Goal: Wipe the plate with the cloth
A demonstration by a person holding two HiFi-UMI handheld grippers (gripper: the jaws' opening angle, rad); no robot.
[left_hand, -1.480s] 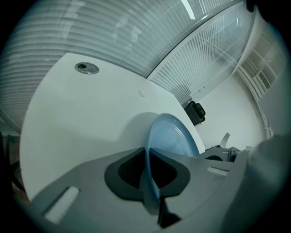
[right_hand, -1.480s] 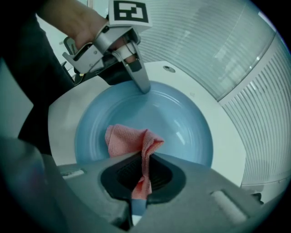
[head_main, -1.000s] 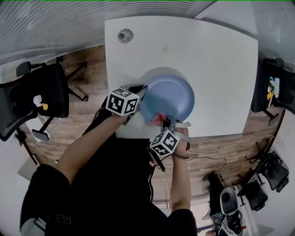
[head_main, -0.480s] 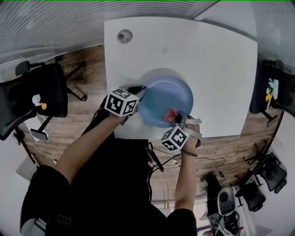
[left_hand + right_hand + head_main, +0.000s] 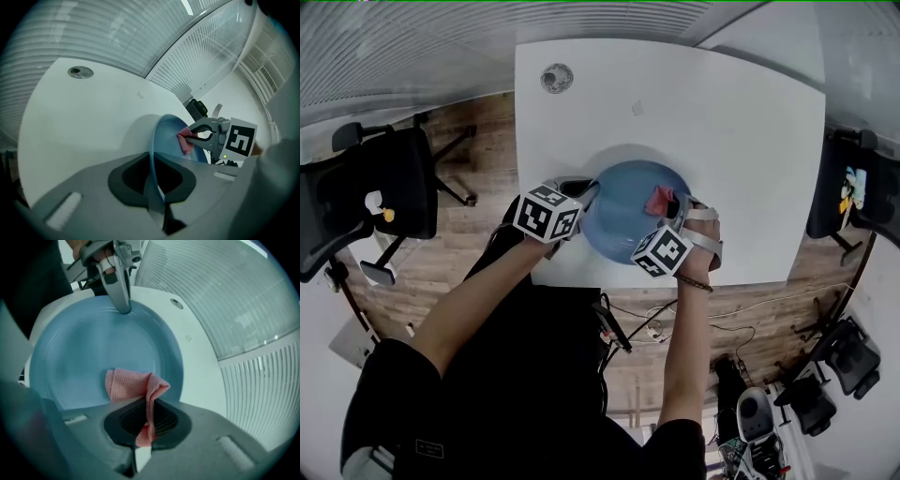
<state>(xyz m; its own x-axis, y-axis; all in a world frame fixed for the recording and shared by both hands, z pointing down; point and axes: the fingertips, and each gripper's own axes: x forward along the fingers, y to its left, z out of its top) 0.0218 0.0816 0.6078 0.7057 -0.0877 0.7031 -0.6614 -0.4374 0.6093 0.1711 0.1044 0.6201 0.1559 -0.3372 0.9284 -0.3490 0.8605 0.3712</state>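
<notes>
While nose-down over plate [image 5: 623, 202], right hand-held gripper [image 5: 670, 208]

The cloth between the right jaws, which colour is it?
The cloth is pink; the right gripper view shows it best.

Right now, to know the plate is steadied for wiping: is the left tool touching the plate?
Touching. The left gripper view shows the rim of the plate running edge-on between the jaws of the left tool, which are closed on it.
</notes>
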